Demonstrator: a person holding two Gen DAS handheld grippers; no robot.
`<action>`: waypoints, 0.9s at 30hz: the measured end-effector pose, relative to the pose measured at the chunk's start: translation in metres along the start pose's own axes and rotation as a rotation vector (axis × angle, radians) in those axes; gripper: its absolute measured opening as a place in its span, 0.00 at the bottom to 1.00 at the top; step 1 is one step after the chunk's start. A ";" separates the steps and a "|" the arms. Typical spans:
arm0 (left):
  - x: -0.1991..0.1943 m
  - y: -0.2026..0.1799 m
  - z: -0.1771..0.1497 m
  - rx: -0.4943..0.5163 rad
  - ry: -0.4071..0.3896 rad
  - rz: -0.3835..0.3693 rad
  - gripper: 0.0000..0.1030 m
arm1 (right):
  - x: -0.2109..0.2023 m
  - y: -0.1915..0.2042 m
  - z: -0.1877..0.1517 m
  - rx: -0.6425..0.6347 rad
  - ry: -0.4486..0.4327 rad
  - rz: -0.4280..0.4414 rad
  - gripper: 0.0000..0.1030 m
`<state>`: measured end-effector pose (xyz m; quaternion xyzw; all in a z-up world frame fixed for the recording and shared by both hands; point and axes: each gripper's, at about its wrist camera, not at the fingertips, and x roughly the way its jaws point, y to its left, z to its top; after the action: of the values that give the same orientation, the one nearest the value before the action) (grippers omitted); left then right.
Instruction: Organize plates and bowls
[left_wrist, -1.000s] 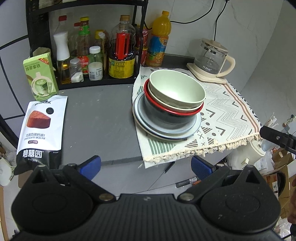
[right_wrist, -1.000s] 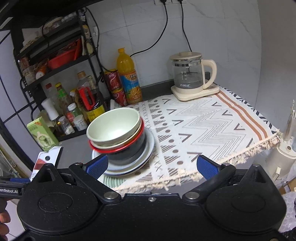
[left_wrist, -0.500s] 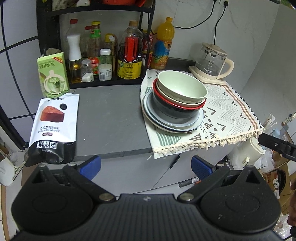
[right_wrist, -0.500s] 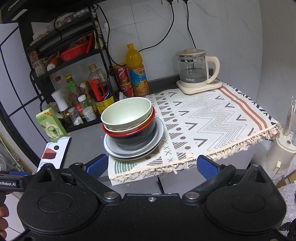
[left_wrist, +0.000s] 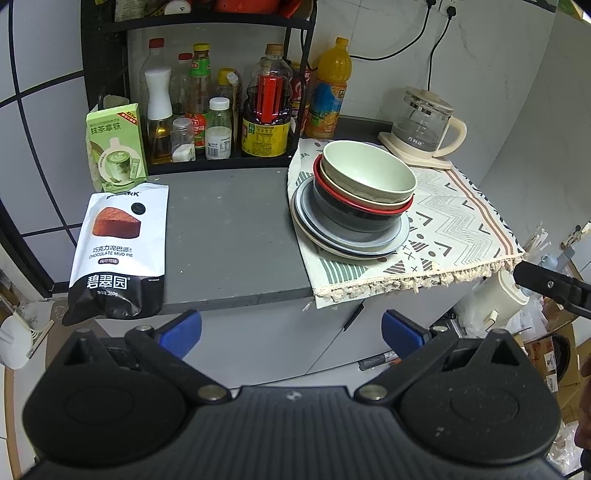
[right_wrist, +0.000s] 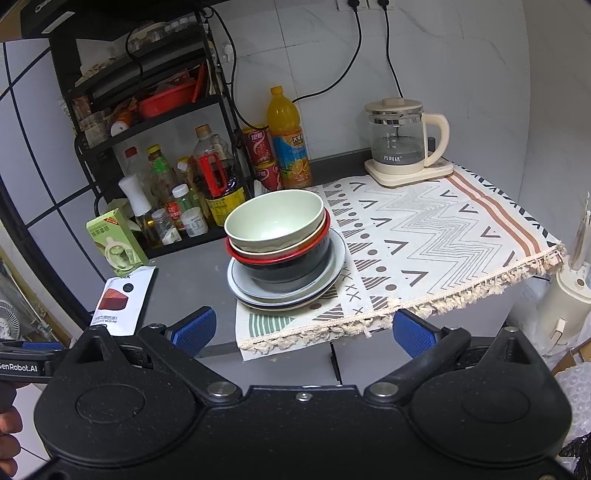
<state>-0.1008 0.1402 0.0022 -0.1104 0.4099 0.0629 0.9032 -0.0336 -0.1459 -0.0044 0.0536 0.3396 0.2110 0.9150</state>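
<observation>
at the far left of the grey desk a black and white snack bag lay flat, its lower end hanging over the front edge; just behind it a green carton stood upright beside the black rack of bottles; an orange drink bottle stood at the rack's right end; further right a patterned cloth covered the desk, fringe hanging over the front edge; on the cloth's left part sat the stack: several plates at the bottom, a dark bowl with a red rim on them, a cream bowl nested inside it, and a pale green bowl on top, tilted a little; a glass kettle on its cream base stood at the back right of the cloth, well apart from the stack; the left tool hung in front of the desk, below its edge, blue pads spread wide, nothing between them; the right tool hung likewise before the fringe, spread wide and empty; a hand showed at the left edge of the right wrist view.
</observation>
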 end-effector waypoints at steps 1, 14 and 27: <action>0.000 0.000 0.000 0.002 0.000 -0.003 1.00 | -0.001 0.001 0.000 -0.001 0.000 -0.001 1.00; -0.001 -0.007 -0.004 0.015 0.002 -0.026 1.00 | -0.010 -0.004 -0.005 0.006 -0.002 -0.027 1.00; 0.002 -0.014 -0.008 0.031 0.010 -0.037 1.00 | -0.015 -0.010 -0.012 0.019 0.004 -0.051 1.00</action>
<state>-0.1023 0.1249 -0.0022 -0.1041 0.4135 0.0390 0.9037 -0.0482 -0.1622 -0.0070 0.0533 0.3445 0.1846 0.9189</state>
